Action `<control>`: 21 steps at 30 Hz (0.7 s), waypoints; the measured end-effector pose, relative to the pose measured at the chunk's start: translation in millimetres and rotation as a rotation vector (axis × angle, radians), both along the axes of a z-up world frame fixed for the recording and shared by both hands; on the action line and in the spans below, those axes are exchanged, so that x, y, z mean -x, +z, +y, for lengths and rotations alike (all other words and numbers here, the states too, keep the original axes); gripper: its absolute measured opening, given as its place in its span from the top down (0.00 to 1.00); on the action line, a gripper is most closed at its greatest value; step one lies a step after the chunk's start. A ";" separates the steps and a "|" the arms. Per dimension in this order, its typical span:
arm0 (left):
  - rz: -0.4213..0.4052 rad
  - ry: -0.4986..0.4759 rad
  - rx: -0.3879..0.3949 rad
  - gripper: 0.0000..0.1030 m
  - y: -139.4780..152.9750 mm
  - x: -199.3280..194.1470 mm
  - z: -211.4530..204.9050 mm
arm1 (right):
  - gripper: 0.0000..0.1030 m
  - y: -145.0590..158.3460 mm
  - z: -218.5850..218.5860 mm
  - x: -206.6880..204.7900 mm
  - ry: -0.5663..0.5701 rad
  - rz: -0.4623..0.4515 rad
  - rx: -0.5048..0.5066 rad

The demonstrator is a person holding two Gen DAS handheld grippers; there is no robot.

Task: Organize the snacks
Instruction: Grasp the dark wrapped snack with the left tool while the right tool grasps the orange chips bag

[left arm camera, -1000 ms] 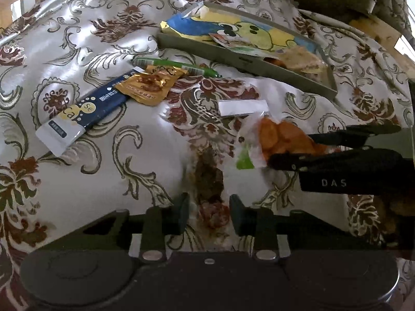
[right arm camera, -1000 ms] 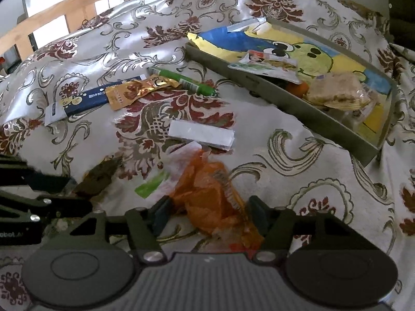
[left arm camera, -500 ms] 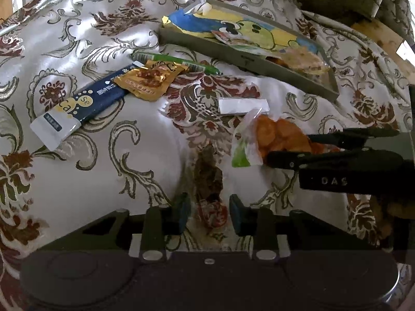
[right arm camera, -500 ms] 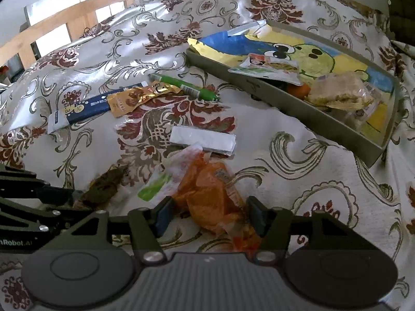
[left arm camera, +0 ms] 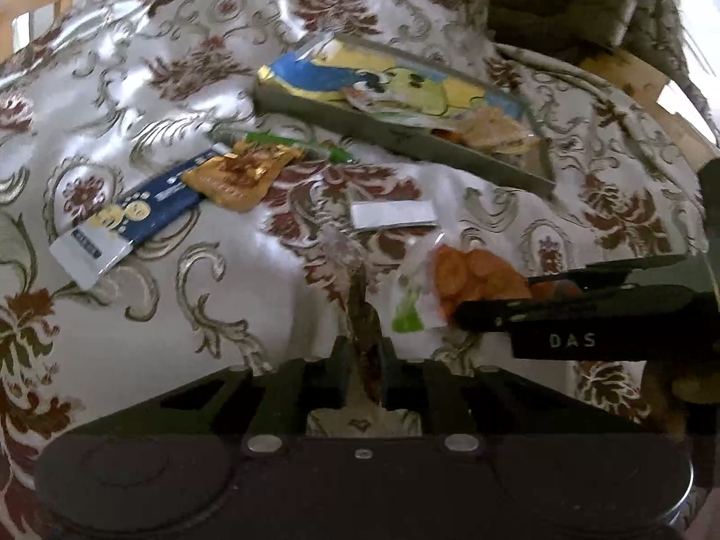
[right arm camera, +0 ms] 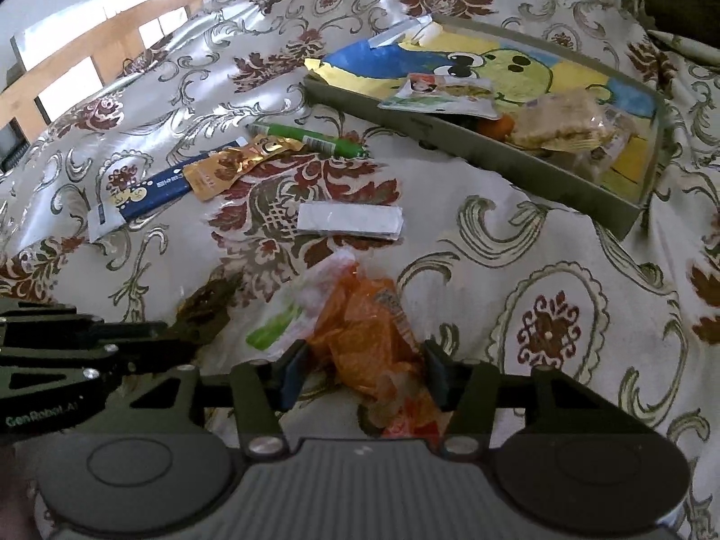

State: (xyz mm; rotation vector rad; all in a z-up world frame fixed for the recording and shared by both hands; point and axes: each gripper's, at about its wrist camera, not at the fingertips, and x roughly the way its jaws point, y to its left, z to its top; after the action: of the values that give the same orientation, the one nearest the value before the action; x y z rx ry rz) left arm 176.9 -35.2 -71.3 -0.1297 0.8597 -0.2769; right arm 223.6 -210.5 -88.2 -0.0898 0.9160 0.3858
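1. The grey tray (right arm camera: 531, 166) serves as the landmark: it lies on the floral cloth (right arm camera: 517, 270), lined with a cartoon frog picture, and holds a pale cracker packet (right arm camera: 567, 123) and a flat printed sachet (right arm camera: 438, 96).
2. Just in front of the tray's near wall lies a green pen (right arm camera: 310, 137). Beyond the pen's far end from the tray sit a gold foil sachet (right arm camera: 234, 168) and a dark blue stick packet (right arm camera: 144, 200), the gold one overlapping the blue.
3. A white flat packet (right arm camera: 348, 220) lies between the tray and the orange snack bag (right arm camera: 364, 337), so it is in the path from bag to tray.
4. The right tongs (right arm camera: 360, 369) reach toward the tray with the orange snack bag between the two fingers, which sit at the bag's sides; a firm pinch cannot be told.
5. The left tongs (left arm camera: 362, 371) are pressed nearly together on a dark brown snack packet (left arm camera: 364, 328), on the side of the orange bag away from the tray.
6. The right wrist view shows the tray's contents and the brown packet's (right arm camera: 204, 306) full shape; the left wrist view is blurred but shows the right tongs (left arm camera: 490, 297) from the side, lying low over the cloth with the orange bag (left arm camera: 472, 279) at the tips.
7. A wooden rail (right arm camera: 90, 54) lies beyond the cloth's far edge, well apart from the tray.
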 end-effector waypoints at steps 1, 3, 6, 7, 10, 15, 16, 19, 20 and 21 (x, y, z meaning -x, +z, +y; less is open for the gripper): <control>0.000 -0.004 -0.008 0.88 -0.4 0.0 -1.3 | 0.44 0.8 -0.1 1.4 -0.002 -0.002 0.000; 0.004 -0.002 -0.006 0.88 -0.8 -0.5 -1.3 | 0.44 1.6 -0.4 3.1 -0.005 -0.002 0.000; 0.020 0.012 0.019 0.87 -2.5 -3.4 2.3 | 0.44 2.3 -1.7 3.7 -0.009 0.000 -0.001; 0.022 0.011 0.029 0.87 -2.9 -3.9 3.0 | 0.44 2.7 -2.3 4.1 -0.012 0.001 -0.003; 0.045 -0.011 0.070 0.86 -5.8 -6.7 1.7 | 0.43 3.7 -4.5 4.9 -0.020 0.002 -0.007; 0.060 -0.061 0.025 0.85 -13.5 -9.6 -13.3 | 0.43 4.2 -9.8 6.8 -0.044 0.012 -0.011; 0.063 -0.062 0.024 0.86 -15.0 -10.2 -13.6 | 0.43 3.8 -10.8 6.4 -0.047 0.015 -0.011; 0.061 -0.053 0.034 0.88 -15.2 -10.8 -11.3 | 0.43 3.1 -12.0 5.8 -0.056 0.021 -0.020; 0.058 -0.049 0.036 0.89 -14.8 -10.6 -10.2 | 0.43 3.2 -11.5 5.4 -0.057 0.020 -0.021; 0.056 -0.044 0.033 0.89 -14.7 -10.4 -9.8 | 0.43 3.1 -11.3 5.2 -0.057 0.019 -0.022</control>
State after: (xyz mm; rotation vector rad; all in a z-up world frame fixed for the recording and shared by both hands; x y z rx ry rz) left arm 187.2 -45.0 -86.0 -0.1502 0.9149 -0.3296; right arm 218.3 -221.7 -85.1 -0.0399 0.9313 0.3443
